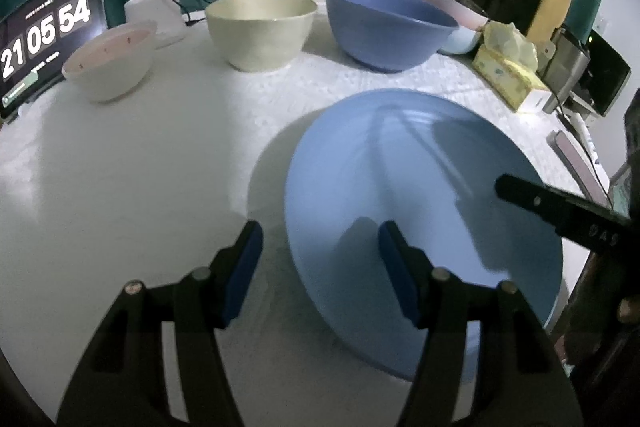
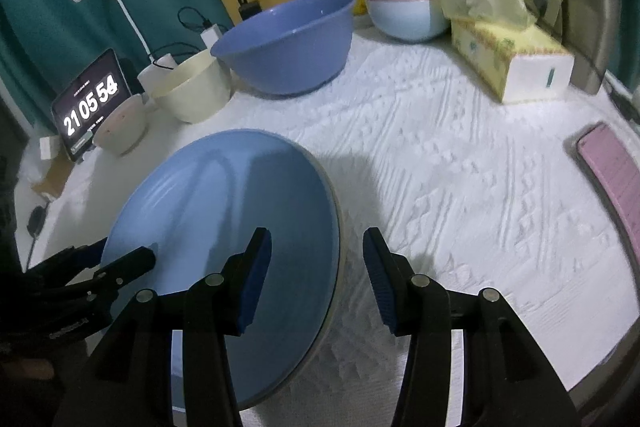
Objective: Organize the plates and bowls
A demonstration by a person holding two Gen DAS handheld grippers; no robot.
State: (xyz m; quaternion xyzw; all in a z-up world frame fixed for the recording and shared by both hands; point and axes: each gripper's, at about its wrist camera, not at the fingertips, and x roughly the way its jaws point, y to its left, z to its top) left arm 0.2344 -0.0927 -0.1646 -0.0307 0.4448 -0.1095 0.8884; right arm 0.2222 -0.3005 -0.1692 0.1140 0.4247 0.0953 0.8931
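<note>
Left gripper [image 1: 320, 239]: jaws open, straddling the near-left rim of the blue plate [image 1: 420, 187]. Right gripper [image 2: 316, 247]: jaws open, astride its right rim. Plate near, seemingly tilted; contact unclear. Bowls [image 1: 262, 31] far left.

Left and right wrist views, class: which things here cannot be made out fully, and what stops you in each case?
- Blue plate: left wrist view, near rim hidden behind the left claw.
- Blue plate, right wrist view: near part covered by the right claw.
- Pink and white bowl: left wrist view, mostly behind the big blue bowl.
- Pink flat item: right wrist view, cut off by the edge.
</note>
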